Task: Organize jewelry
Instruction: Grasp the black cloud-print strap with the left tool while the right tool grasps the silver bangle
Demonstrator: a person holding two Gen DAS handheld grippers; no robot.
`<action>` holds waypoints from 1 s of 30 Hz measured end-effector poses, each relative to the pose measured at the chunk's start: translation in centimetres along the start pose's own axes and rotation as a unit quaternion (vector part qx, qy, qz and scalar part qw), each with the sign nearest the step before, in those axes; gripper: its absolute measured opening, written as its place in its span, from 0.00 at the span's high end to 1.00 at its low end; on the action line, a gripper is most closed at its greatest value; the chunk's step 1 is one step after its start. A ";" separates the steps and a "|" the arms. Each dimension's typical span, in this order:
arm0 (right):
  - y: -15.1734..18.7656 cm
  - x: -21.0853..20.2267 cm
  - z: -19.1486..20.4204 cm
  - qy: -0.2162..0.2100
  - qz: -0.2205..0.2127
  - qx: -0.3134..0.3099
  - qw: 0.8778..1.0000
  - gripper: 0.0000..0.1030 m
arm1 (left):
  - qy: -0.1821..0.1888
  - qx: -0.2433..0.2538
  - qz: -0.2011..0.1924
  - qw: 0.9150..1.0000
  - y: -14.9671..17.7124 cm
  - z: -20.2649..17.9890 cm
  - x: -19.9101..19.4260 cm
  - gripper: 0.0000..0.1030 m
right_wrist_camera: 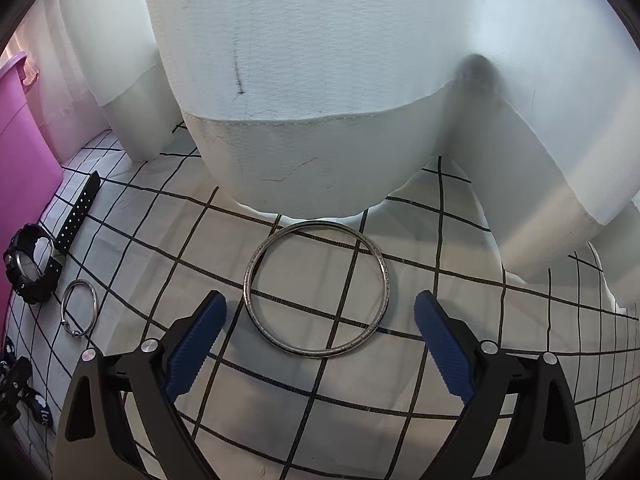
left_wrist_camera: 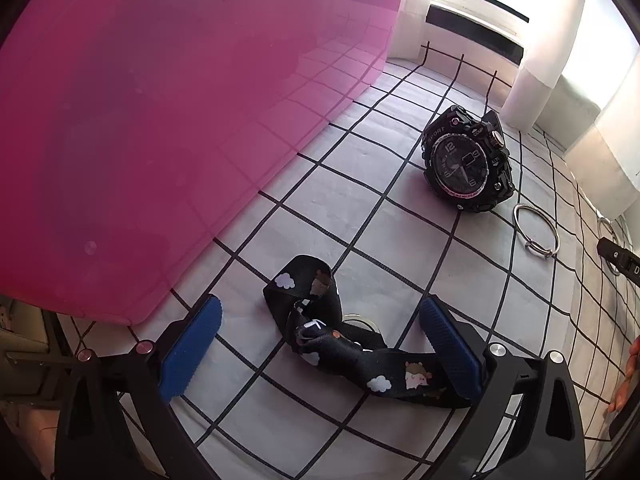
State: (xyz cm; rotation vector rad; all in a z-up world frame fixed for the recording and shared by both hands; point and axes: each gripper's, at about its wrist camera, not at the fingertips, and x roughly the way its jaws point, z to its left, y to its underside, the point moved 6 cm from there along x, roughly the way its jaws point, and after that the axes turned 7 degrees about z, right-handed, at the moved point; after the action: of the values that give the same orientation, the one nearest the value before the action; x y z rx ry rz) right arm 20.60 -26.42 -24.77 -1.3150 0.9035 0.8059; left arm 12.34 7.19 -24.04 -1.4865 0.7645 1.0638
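Steep close wrist views, shared watch (left_wrist_camera: 466, 162)

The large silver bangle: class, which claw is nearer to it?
Right. The right claw stands open just before the large silver bangle; the left claw is open over the black strap, far off.

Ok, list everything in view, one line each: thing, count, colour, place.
pink bin: one, pink, far left on the cloth.
watch: one, black, beside the bin.
small ring: one, silver, next to the watch.
large bangle: one, silver, flat ahead of the right gripper.
strap: one, black with cloud prints, between the left gripper's jaws, untouched.
checked cloth: one, white with black lines, under everything.
curtain: white, behind the bangle.
left gripper: blue pads, jaws open.
right gripper: blue pads, jaws open.
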 end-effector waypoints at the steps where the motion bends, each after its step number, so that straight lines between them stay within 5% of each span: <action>1: -0.1 0.1 0.0 0.000 -0.001 -0.001 1.000 0.08 | -0.001 -0.002 -0.002 1.000 0.0 0.0 0.0 0.05; 12: 0.2 0.0 0.1 -0.004 -0.019 0.000 1.000 0.10 | 0.001 0.000 -0.014 1.000 -0.1 -0.3 -0.2 0.09; 15: 0.6 -0.6 0.3 -0.004 -0.030 -0.005 1.000 0.30 | 0.008 0.012 -0.025 1.000 0.1 -0.8 -0.8 0.33; 17: 0.7 -0.6 0.5 -0.005 -0.031 -0.005 0.999 0.31 | 0.012 0.020 -0.029 0.999 0.2 -1.2 -1.1 0.46; 19: 0.8 -0.7 0.5 -0.009 -0.033 -0.004 0.999 0.31 | 0.015 0.024 -0.033 0.999 0.2 -1.5 -1.3 0.77; 30: 3.3 -2.8 0.3 -0.036 -0.043 0.020 0.998 0.32 | 0.041 0.032 -0.029 0.998 0.4 -1.5 -1.8 0.86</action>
State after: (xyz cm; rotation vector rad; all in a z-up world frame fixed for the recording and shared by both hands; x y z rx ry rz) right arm 16.41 -25.78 -23.75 -1.2741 0.7964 0.7598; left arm 11.56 5.49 -22.57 -1.4958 0.8003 0.9318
